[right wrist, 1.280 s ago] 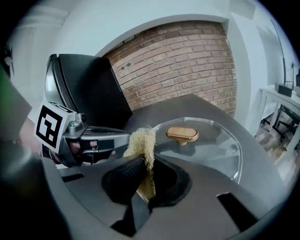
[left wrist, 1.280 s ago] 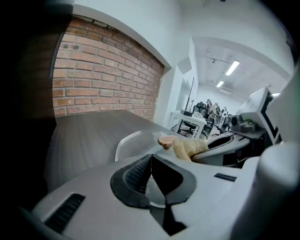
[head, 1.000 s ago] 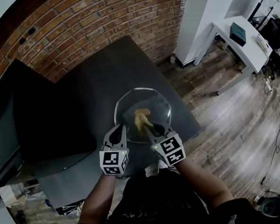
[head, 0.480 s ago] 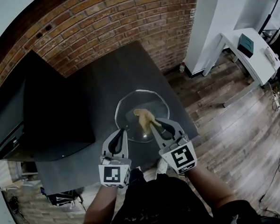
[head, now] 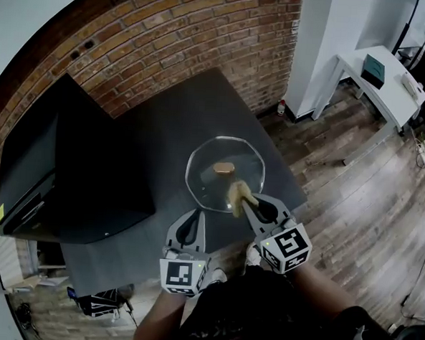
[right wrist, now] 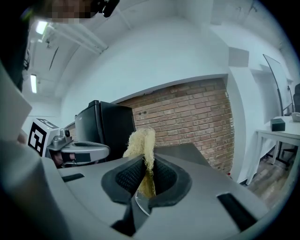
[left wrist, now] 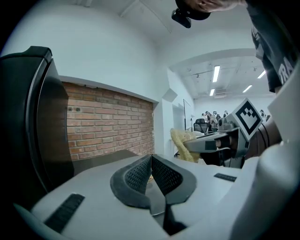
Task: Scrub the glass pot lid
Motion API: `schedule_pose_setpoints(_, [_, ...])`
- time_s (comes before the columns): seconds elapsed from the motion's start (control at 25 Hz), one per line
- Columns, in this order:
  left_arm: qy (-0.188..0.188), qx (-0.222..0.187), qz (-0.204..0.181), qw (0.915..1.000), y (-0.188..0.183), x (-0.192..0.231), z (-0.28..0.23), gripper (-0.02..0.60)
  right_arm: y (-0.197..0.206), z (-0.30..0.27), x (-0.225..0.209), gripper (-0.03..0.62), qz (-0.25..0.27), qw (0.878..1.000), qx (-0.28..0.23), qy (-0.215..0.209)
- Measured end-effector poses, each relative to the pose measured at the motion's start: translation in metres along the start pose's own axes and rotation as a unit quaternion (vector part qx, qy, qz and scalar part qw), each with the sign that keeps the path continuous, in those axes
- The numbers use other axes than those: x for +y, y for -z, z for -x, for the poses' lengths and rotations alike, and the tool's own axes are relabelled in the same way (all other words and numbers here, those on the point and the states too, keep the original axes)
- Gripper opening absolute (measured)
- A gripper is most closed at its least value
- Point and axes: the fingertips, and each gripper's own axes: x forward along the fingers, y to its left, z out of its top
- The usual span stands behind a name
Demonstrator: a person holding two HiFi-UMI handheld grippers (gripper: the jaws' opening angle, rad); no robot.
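Both grippers hang at the near edge of the dark table [head: 150, 126]: the right gripper [head: 248, 202] is clenched on a pale fibrous scrubber [head: 237, 193], its jaws pinching the lower end so the frayed tip sticks out free to rub, while the left gripper [head: 190, 222] has its jaws pressed together on nothing and sits just left of the lid. The glass pot lid [head: 206, 174] lies flat on the table, its brownish knob [head: 223, 168] facing up, just beyond both grippers. From above the scrubber overlaps the lid's near rim, but the right gripper view shows it raised against the brick wall [right wrist: 197, 117] with no glass under it, so it looks lifted off, likely between strokes. The left gripper looks parked close so it can steady the lid, though it is not touching it now. A tall black cabinet [head: 69, 164] fills the table's left side, well apart from the lid. A white desk [head: 390, 87] and a small bottle [head: 282, 107] stand off across the wooden floor [head: 354, 203]. Only the knob interrupts a sweep across the glass
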Motion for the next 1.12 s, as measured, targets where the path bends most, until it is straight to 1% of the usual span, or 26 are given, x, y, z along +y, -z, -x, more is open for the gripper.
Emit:
schedule_pose_setpoints(0.2, [0.038,0.004,0.007,0.9992,0.009,0.000,0.029,0.034,0.013,0.011,0.031,0.049,-0.021,0.999,0.007,0.032])
schedule_pose_setpoints(0.4, [0.062,0.002,0.018,0.9979,0.017,0.006,0.060,0.034,0.021,0.026,0.066,0.049,-0.033,0.998,0.008,0.060])
schedule_pose_setpoints(0.76, [0.093,-0.004,0.018,0.9955,0.026,-0.002,0.106,0.034,0.033,0.062,0.110,0.048,-0.034,0.995,0.006,0.095])
schedule_pose_setpoints(0.96, [0.103,0.002,0.025,0.9944,0.033,-0.005,0.120,0.032,0.038,0.072,0.126,0.048,-0.030,0.994,0.006,0.109])
schedule_pose_setpoints(1.12, [0.112,0.001,0.024,0.9934,0.031,-0.007,0.125,0.034,0.038,0.079,0.133,0.048,-0.024,0.992,0.004,0.120])
